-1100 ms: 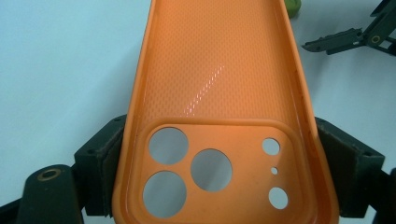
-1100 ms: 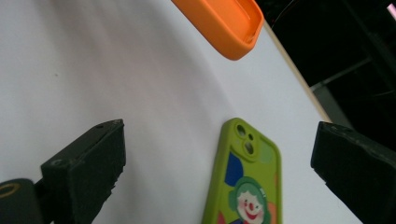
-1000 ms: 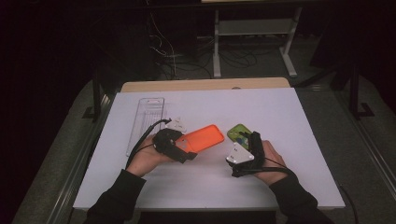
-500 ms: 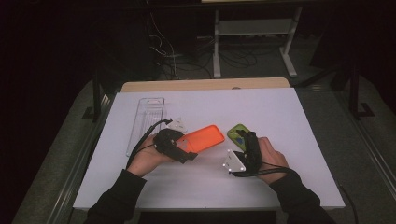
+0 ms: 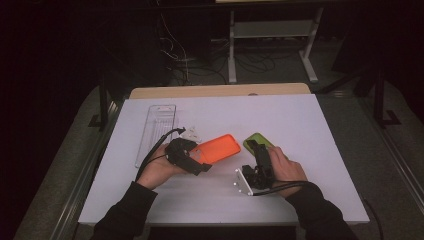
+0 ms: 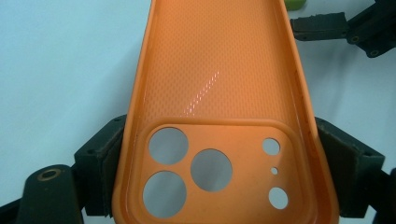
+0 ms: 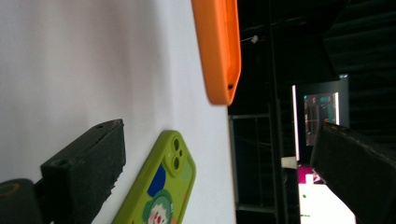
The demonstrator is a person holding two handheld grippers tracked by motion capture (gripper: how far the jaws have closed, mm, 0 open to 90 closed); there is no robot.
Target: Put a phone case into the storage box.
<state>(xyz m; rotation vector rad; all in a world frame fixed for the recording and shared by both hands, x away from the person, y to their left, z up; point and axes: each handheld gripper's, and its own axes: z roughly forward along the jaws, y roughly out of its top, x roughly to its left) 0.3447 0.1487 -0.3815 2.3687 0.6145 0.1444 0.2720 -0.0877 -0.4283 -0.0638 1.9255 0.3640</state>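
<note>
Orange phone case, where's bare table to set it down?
The far right of the white table beyond the green phone case is bare, and so is the near edge between the forearms. The middle is crowded; the clear plastic tray takes the left.

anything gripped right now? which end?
Left gripper clamps the orange phone case across its side edges at the camera-cutout end. Right gripper is open, holding nothing; the green phone lies between its jaws.

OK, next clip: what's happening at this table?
A person works over a white table with a gripper in each hand. The left gripper is shut on an orange phone case, held empty side up. The right gripper, jaws open, reaches at a green phone case lying flat. A clear tray sits untouched.
</note>
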